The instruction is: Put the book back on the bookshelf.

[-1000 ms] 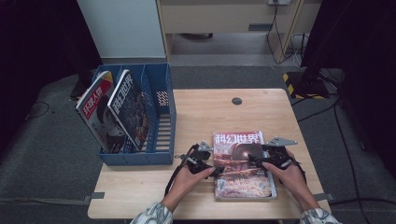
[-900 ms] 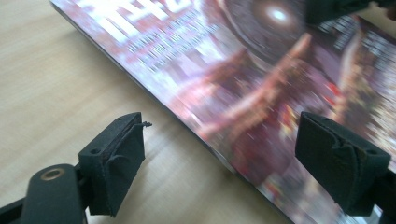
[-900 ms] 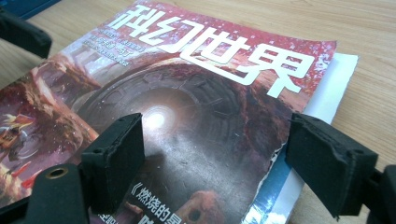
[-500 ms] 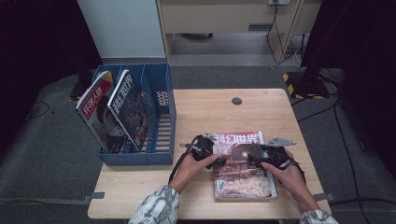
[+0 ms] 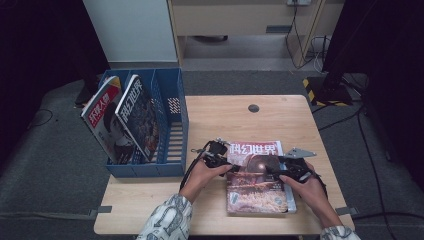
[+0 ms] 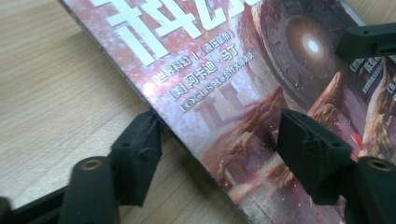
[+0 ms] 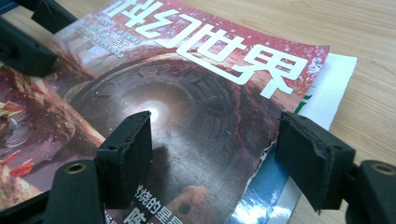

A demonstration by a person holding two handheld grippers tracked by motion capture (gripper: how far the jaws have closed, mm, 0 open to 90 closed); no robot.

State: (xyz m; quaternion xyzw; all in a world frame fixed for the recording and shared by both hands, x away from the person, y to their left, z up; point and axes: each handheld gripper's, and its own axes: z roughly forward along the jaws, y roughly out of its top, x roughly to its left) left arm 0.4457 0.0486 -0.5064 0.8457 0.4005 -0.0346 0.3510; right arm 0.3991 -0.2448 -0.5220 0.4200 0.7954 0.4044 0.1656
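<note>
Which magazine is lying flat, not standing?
The red-covered magazine on the table, between both grippers. The other two magazines stand leaning in the blue rack.

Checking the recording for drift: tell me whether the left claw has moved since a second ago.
Yes. The left claw has shifted up the table, away from the person, alongside the blue file rack, its jaws closing at the magazine's edge.

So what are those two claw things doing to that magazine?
A person holds a gripper in each hand and is working on the top magazine of a small pile on the wooden table. The left gripper straddles its left edge, and the right gripper straddles its right edge. Both sets of jaws have just been closing, with the magazine between them, but the pads do not squeeze it yet. Two more magazines already stand in the blue rack.
</note>
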